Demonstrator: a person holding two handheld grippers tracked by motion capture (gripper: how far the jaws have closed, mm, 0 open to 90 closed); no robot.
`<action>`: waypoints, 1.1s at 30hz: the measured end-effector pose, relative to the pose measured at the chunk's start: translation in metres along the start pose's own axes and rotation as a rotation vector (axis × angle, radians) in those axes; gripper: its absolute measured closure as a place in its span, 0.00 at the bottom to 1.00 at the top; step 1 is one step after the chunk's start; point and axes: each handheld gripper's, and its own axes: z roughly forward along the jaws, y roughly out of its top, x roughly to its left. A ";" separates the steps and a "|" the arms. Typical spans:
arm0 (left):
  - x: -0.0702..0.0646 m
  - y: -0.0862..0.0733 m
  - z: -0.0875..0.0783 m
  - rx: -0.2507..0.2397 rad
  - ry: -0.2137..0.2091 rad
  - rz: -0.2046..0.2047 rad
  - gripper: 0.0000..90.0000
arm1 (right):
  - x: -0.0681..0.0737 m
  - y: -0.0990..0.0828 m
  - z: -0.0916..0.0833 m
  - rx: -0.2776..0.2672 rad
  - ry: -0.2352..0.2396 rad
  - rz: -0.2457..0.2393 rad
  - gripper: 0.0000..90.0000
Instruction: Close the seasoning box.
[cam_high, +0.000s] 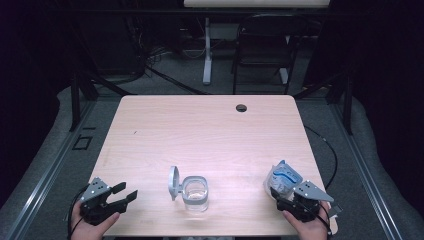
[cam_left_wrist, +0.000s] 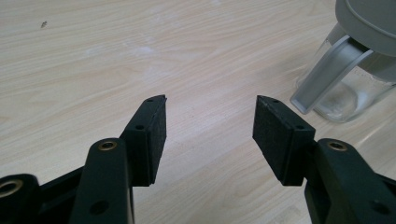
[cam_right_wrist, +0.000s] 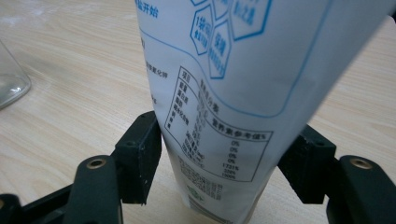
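A clear glass jar (cam_high: 195, 194) stands near the table's front edge, its grey flip lid (cam_high: 173, 181) swung open to the left. In the left gripper view the jar (cam_left_wrist: 350, 88) is at the upper right. My left gripper (cam_high: 129, 190) rests at the front left, open, its jaws (cam_left_wrist: 210, 121) wide apart over bare wood, pointing toward the jar. At the front right my right gripper (cam_high: 295, 200) is shut on the lower part of a white pouch with blue print (cam_high: 283, 176). The pouch (cam_right_wrist: 224, 93) stands upright between both pads. The jar's glass edge (cam_right_wrist: 9, 79) shows far left.
The light wooden table (cam_high: 200, 130) has a round cable hole (cam_high: 241, 107) near its far edge. Behind it stand a black folding chair (cam_high: 262, 45) and a white desk leg (cam_high: 207, 55). A black cable (cam_high: 327, 145) runs along the floor on the right.
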 end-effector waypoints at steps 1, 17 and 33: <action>0.000 0.000 0.000 -0.003 0.000 -0.004 0.50 | 0.000 -0.001 0.001 -0.005 0.001 0.003 0.40; 0.002 -0.001 0.000 -0.003 0.005 -0.013 0.50 | -0.004 -0.011 0.014 0.036 0.007 0.032 0.39; 0.003 -0.003 0.001 0.002 0.004 -0.018 0.50 | -0.003 -0.014 0.018 0.020 -0.006 0.012 0.39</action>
